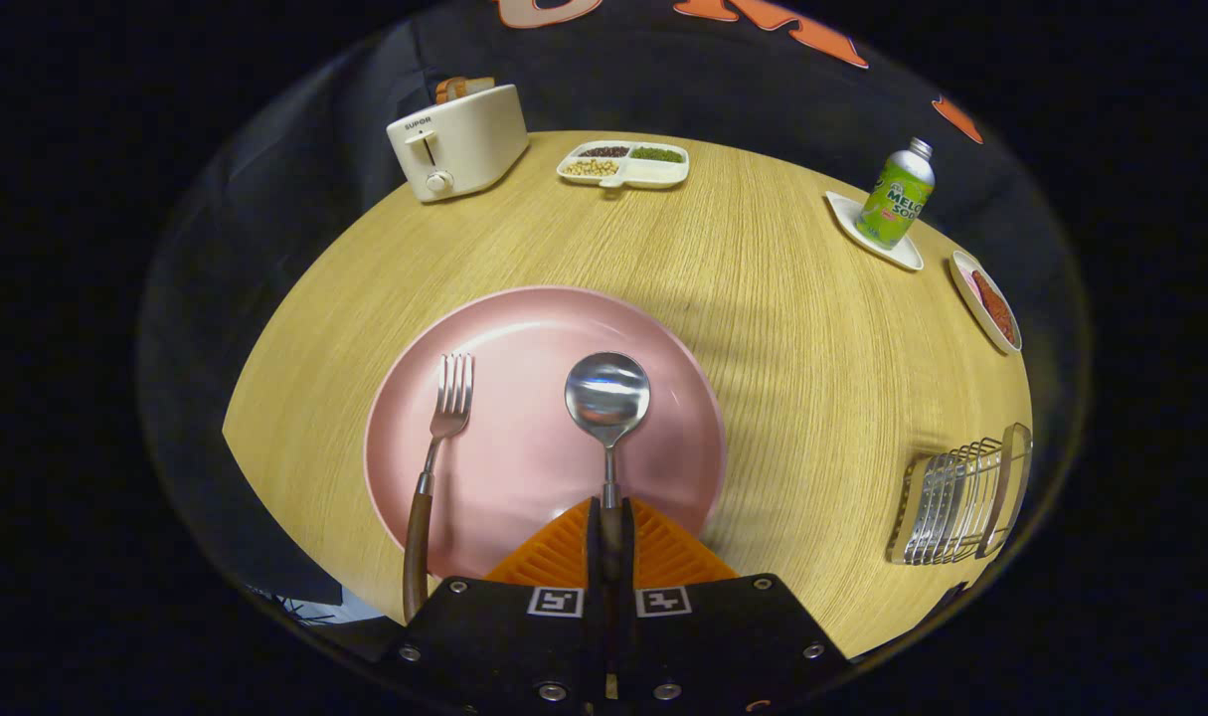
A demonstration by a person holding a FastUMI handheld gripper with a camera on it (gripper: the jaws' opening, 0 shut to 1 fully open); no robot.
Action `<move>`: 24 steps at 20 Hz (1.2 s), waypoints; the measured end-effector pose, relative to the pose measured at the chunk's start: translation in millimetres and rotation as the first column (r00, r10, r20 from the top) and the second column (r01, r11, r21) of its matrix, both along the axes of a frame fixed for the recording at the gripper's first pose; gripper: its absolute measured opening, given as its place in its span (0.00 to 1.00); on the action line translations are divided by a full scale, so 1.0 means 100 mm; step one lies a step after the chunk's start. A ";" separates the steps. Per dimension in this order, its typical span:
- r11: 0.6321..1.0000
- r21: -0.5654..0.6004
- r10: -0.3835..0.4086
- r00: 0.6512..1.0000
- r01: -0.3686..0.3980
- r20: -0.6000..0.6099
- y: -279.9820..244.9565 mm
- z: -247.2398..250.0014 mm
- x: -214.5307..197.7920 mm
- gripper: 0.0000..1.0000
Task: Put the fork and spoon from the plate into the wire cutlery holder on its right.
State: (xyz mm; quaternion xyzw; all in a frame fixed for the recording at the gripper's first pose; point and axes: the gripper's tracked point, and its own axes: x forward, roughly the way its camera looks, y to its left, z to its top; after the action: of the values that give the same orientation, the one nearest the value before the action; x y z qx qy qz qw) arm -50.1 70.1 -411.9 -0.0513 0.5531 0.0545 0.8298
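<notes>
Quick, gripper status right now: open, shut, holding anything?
Gripper: shut on the spoon handle, bowl over the pink plate. Fork not yet picked up.

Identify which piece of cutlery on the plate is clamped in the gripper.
The spoon: its handle runs between the closed fingers of the hand-held gripper. The fork lies free beside it on the plate.

"SUPOR" stands on the toaster point(459, 141) — "MELON SODA" on the green bottle point(896, 196).
</notes>
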 end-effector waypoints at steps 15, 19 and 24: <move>0.991 -0.051 -0.112 0.985 0.120 0.129 -0.89 0.89 -0.09 0.05; 0.980 -0.091 -0.161 0.974 0.177 0.161 -1.28 1.03 -0.14 0.05; 0.962 -0.119 -0.230 0.965 0.245 0.127 -1.68 1.07 -0.29 0.05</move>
State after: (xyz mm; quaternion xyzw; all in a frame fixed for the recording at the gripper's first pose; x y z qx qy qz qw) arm -79.1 -97.5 -305.0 -0.0430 0.5101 -0.0855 0.8548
